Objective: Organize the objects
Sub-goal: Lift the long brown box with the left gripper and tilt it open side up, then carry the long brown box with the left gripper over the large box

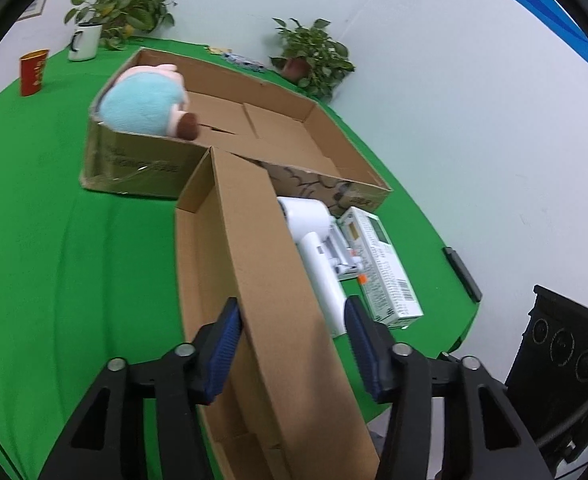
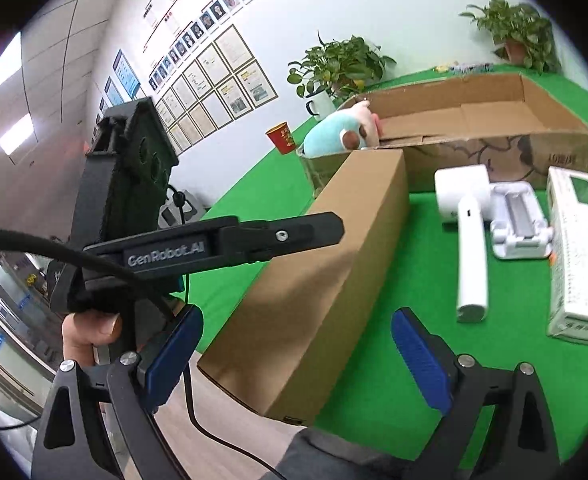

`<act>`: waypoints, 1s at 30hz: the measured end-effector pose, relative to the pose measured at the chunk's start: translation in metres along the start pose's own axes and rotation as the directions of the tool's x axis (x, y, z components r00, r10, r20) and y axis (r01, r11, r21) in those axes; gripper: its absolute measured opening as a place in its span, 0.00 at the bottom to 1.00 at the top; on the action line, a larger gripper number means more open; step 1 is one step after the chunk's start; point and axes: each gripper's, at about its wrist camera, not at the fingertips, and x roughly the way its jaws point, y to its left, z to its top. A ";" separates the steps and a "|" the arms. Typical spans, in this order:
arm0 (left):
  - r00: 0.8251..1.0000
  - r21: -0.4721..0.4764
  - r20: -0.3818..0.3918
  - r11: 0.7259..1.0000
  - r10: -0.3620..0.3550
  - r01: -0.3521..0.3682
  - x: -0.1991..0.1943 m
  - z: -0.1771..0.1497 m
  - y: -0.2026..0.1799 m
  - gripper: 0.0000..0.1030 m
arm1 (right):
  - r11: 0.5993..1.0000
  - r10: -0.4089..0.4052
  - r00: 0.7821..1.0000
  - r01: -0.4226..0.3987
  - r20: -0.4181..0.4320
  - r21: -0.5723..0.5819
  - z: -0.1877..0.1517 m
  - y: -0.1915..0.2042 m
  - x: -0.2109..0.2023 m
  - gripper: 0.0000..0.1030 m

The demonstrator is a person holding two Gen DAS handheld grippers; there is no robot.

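A long narrow cardboard box (image 1: pixel 250 280) lies on the green table, open at the top; it also shows in the right wrist view (image 2: pixel 333 264). My left gripper (image 1: pixel 294 340) is open, its blue pads straddling the box's right wall. My right gripper (image 2: pixel 297 360) is open and empty, near the box's near end, which overhangs the table edge. A white hair dryer (image 2: pixel 469 240), a white holder (image 2: pixel 517 224) and a white-green carton (image 2: pixel 577 252) lie right of the box. A large open cardboard box (image 1: pixel 294 128) behind holds a blue-pink plush toy (image 1: pixel 146 100).
A red cup (image 1: pixel 33 72), a white mug (image 1: pixel 85 42) and two potted plants (image 1: pixel 313 56) stand at the table's far side. A dark slim object (image 1: pixel 461 272) lies at the right table edge. The left gripper's body (image 2: pixel 154 248) shows in the right wrist view.
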 end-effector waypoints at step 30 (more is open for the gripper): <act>0.994 -0.014 -0.025 0.994 0.105 -0.105 0.012 -0.007 0.020 0.37 | 0.959 -0.278 0.960 0.275 -0.033 -0.065 0.007 -0.038 0.026 0.41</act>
